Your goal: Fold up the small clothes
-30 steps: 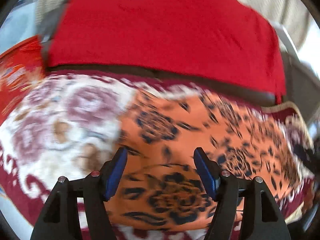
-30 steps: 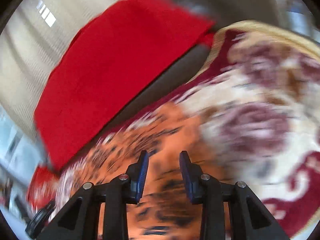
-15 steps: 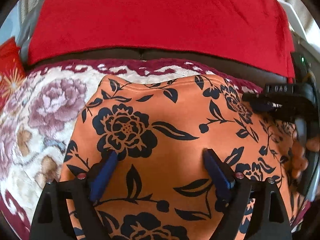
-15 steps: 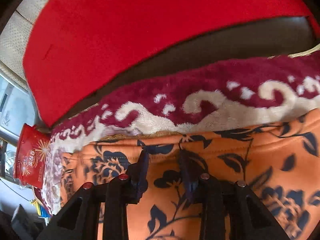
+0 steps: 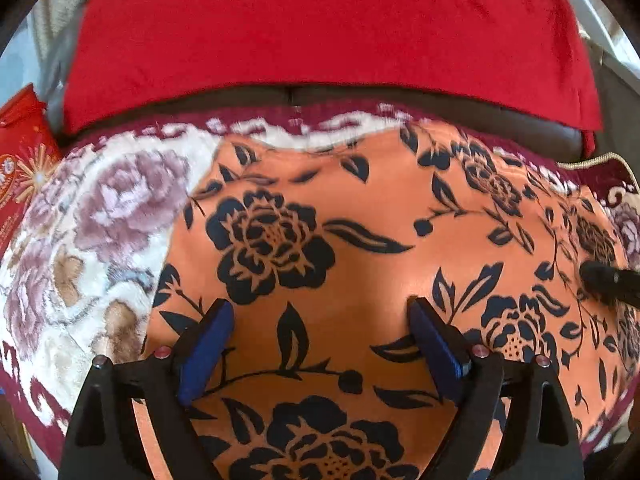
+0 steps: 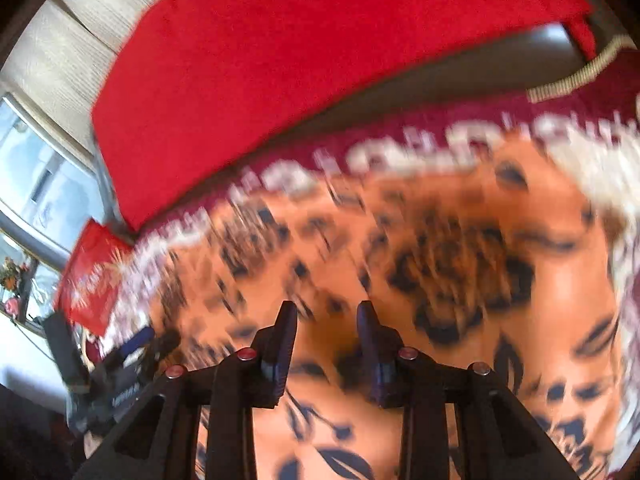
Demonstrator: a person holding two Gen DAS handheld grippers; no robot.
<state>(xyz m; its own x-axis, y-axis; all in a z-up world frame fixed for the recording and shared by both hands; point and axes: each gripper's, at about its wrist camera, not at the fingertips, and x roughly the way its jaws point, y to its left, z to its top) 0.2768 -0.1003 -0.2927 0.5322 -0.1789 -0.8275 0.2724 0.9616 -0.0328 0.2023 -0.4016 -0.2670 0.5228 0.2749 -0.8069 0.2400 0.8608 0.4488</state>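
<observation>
Withdrawn from the hem, the right gripper (image 6: 326, 312) is held parted above the orange floral garment (image 6: 460, 280); the left gripper (image 5: 320, 316) is spread wide over it.

left tool (image 5: 318, 344): two matte black finger arms with triangular cut-outs in the frame, rising from 7 and 5 o'clock. each finger carries a flat blue pad (image 5: 206, 350) on its inner face. round silver screw heads (image 5: 162, 353) with reddish centres sit on the knuckles, two per side.

right tool (image 6: 327, 344): same black build with triangular openings, arms coming up from 7 and 5 o'clock. pads (image 6: 374, 356) dark blue, narrower in look, tips tapered. four reddish-centred screws (image 6: 245, 354) across the knuckles. frame motion-blurred; finer marks unreadable.

no sleeve or skin discernible.
</observation>
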